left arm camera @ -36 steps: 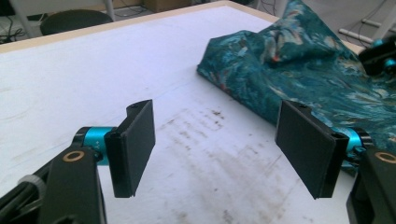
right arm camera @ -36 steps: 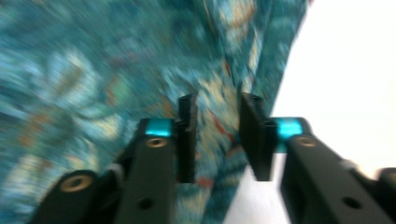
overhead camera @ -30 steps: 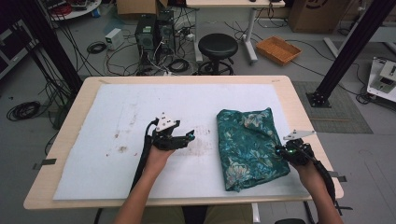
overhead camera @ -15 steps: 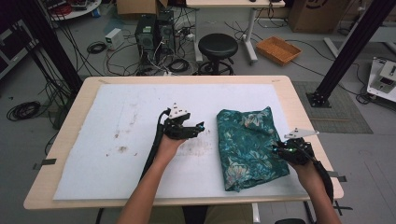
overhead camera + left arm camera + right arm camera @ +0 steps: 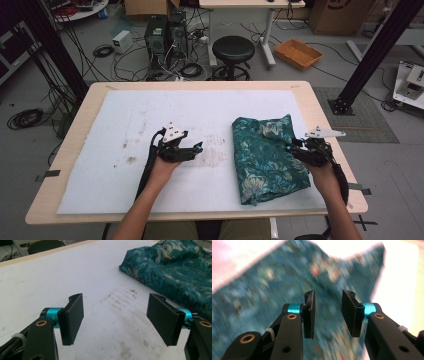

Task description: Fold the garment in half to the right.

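From above, a folded green cloth (image 5: 267,157) lies by the surface's right edge on a white mat (image 5: 110,125); the right gripper (image 5: 295,150) sits at its side, its jaws having just been opening with nothing between them, and the fold looks done (tidying may remain). The left gripper (image 5: 115,320) view shows wide, empty jaws over stained mat. The right gripper view, blurred, shows narrowly parted jaws above the cloth.

Parted jaws, nothing between, teal floral cloth (image 5: 262,290) beyond
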`<state>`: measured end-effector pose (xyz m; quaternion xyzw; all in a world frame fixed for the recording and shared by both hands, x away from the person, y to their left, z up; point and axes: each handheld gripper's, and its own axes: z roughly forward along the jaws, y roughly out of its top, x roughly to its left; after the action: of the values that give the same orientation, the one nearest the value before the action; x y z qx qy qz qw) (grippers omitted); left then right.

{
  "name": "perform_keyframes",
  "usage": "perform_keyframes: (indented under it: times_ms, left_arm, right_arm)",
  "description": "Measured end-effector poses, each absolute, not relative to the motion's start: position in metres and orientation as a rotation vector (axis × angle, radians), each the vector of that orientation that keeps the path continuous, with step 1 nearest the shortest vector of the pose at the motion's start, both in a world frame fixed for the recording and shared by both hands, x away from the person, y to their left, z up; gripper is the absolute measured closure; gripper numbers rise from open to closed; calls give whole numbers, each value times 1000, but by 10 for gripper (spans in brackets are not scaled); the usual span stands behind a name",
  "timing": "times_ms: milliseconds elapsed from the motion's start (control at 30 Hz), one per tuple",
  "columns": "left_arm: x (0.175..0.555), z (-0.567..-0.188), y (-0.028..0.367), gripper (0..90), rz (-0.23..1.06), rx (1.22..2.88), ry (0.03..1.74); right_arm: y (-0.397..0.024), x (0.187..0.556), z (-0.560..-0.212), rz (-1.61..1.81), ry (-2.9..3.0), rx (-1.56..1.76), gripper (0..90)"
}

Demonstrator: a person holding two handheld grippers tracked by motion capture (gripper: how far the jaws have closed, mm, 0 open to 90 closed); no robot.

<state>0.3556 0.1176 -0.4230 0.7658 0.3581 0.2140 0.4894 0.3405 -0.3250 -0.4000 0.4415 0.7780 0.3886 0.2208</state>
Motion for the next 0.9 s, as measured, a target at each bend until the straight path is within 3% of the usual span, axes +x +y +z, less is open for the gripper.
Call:
perform_keyframes:
  times_ms: [267,567,900]
  left_arm:
    - [337,-426,148,300,553,1865,874]
    - [321,-438,172,300,541,1863,899]
    - [319,-443,182,300,521,1826,913]
  right_arm:
    - [-277,386,-393,1147,2195,1178,514]
    - [-231,432,-391,1072,2241,1190,524]
    - [-191,470,-417,846,2302,1270,694]
